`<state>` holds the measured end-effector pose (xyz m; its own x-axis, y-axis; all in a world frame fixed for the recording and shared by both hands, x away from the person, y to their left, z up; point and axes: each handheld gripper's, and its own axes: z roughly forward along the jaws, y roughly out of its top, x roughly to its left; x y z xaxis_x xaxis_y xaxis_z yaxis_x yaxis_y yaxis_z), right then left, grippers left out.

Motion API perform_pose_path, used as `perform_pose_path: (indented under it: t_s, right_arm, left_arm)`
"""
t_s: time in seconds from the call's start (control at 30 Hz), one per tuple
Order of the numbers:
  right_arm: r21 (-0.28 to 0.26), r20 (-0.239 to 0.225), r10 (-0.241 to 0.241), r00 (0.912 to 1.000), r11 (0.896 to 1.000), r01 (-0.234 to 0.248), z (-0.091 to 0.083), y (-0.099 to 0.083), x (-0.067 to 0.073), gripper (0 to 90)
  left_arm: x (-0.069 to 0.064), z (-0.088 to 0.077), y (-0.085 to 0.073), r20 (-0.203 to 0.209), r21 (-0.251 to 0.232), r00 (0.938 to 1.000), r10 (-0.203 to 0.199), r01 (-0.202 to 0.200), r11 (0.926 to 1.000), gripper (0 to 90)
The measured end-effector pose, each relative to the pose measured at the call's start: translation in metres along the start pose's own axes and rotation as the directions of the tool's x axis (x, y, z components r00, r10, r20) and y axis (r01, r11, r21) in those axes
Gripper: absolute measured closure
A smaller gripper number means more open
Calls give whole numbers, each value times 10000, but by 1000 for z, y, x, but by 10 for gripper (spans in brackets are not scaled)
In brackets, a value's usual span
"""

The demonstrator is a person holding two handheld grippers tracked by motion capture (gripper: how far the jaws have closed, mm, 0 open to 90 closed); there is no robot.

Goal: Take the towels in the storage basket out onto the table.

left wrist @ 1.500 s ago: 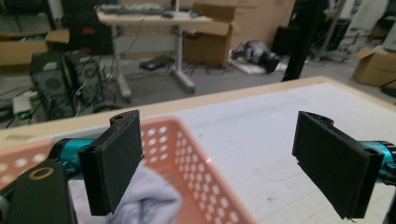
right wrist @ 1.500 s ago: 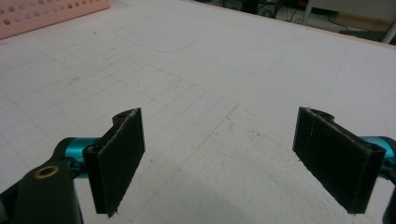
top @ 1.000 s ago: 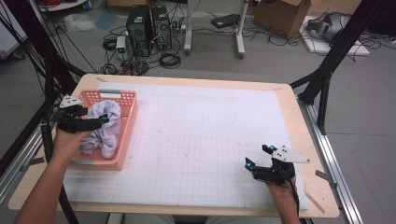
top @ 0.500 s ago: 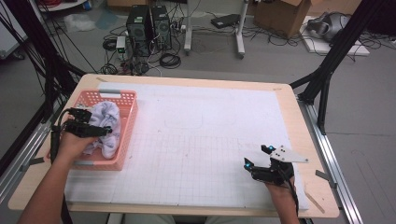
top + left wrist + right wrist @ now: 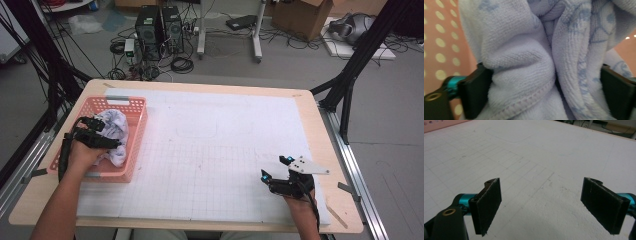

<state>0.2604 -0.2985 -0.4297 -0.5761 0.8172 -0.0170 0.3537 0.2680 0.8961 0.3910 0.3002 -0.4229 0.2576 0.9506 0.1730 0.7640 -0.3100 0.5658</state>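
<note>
Terry cloth, pale lilac with a blue print (image 5: 524, 62), lay bunched in the perforated pink plastic basket (image 5: 134, 145) at the left of the white gridded worktop (image 5: 225, 150). The left gripper (image 5: 102, 135) had its jaws spread around the folds, touching them. The right gripper (image 5: 276, 172) rested well apart, jaws spread, nothing between them.

You'll find nothing to read here — no word, label, brand or number stands out on any surface. The towel (image 5: 524, 65) carries a blue pattern — no letters.
</note>
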Motion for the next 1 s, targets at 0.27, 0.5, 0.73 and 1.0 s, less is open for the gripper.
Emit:
perform_pose_path:
  t_s: [0.27,0.5,0.73,1.0]
  right_arm:
    - [34,125,118,9999,9999,-118,-2,-1,-3,160]
    - [47,146,202,9997,9998,-203,-2,-1,-3,161]
    - [20,158,169,9997,9999,-169,-2,-1,-2,161]
    - [5,127,261,9996,9997,-261,-2,0,-2,161]
  left_arm:
    - [8,-11,1,230,-373,9986,-469,477,9982,462]
    - [30,-27,-7,1430,-1337,9719,-1871,2063,9693,564]
    - [40,-46,-15,2255,-3085,9532,-2013,2658,9133,569]
    - [40,-66,-23,2899,-5181,9449,-1520,2885,8052,570]
